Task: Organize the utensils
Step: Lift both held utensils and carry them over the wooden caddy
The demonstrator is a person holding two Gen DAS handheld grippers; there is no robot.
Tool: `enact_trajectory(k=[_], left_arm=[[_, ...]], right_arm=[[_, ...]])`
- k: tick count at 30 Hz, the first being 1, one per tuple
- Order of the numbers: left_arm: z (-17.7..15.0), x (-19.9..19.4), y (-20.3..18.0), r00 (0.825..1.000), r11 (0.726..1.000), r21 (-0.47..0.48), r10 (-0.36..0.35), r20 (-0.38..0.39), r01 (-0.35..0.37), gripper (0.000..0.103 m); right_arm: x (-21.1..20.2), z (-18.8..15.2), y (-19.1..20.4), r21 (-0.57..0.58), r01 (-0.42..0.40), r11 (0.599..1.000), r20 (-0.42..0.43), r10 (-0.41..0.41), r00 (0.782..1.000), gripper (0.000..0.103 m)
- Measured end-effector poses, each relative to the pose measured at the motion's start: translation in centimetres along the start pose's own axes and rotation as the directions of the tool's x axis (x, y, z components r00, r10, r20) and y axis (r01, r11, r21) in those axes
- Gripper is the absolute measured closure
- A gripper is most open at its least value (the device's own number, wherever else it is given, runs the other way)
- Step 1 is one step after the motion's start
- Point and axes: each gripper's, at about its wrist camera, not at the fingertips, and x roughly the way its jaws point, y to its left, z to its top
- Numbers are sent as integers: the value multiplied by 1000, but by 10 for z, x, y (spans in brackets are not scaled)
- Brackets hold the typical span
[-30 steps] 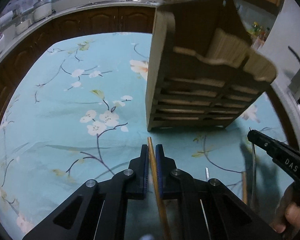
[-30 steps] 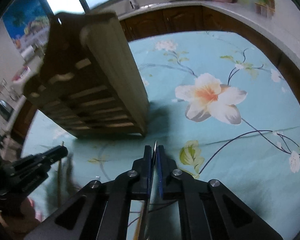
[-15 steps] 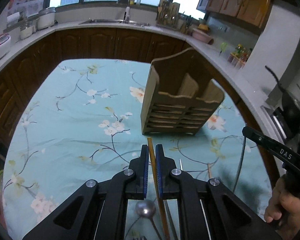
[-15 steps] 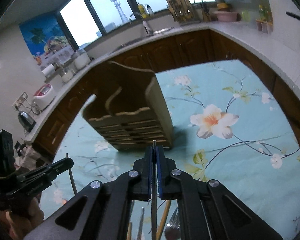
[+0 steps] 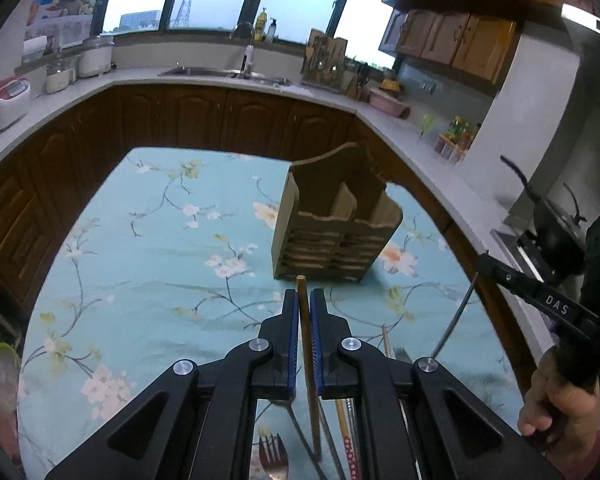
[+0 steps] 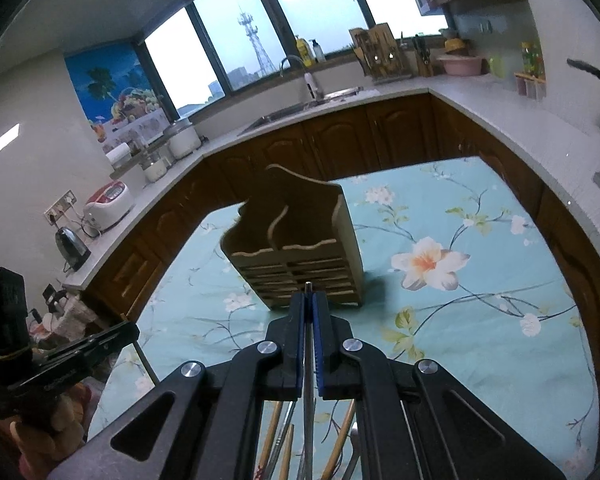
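A wooden utensil holder (image 5: 332, 232) (image 6: 296, 256) with slatted front and several compartments stands upright on the floral tablecloth. My left gripper (image 5: 304, 300) is shut on a wooden chopstick (image 5: 308, 360), held well above the table and short of the holder. My right gripper (image 6: 308, 300) is shut on a thin metal chopstick (image 6: 308, 384), its tip just poking past the fingers. In the left wrist view the right gripper (image 5: 480, 260) shows at the right edge with the metal chopstick (image 5: 454, 320) hanging down. Loose utensils lie on the cloth below both grippers: a fork (image 5: 274, 460), chopsticks (image 6: 274, 420).
The teal floral tablecloth (image 5: 160, 280) covers a table ringed by dark wooden cabinets and a pale counter (image 5: 204, 76) with a sink, rice cookers and a knife block. A hand (image 5: 556, 412) holds the right gripper. The left gripper (image 6: 100, 344) shows at lower left in the right wrist view.
Both grippers have risen and drawn back from the holder, each carrying its chopstick. The holder looks much smaller and farther, and the loose utensils below have come into view.
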Motion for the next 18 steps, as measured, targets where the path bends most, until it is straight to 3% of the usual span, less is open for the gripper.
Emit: enact_trajectory(k=[10,18], left_arm=[[3,-41,-2,993,1000,9,-21,115,20,99],[12,-56,5,971,998,-17,-63,229,68,99]], right_arm=[[-19,11,11,-22,-16,1000,77,18,997,99],[-31,28,13,-28,-16,999,180,21,983,99]])
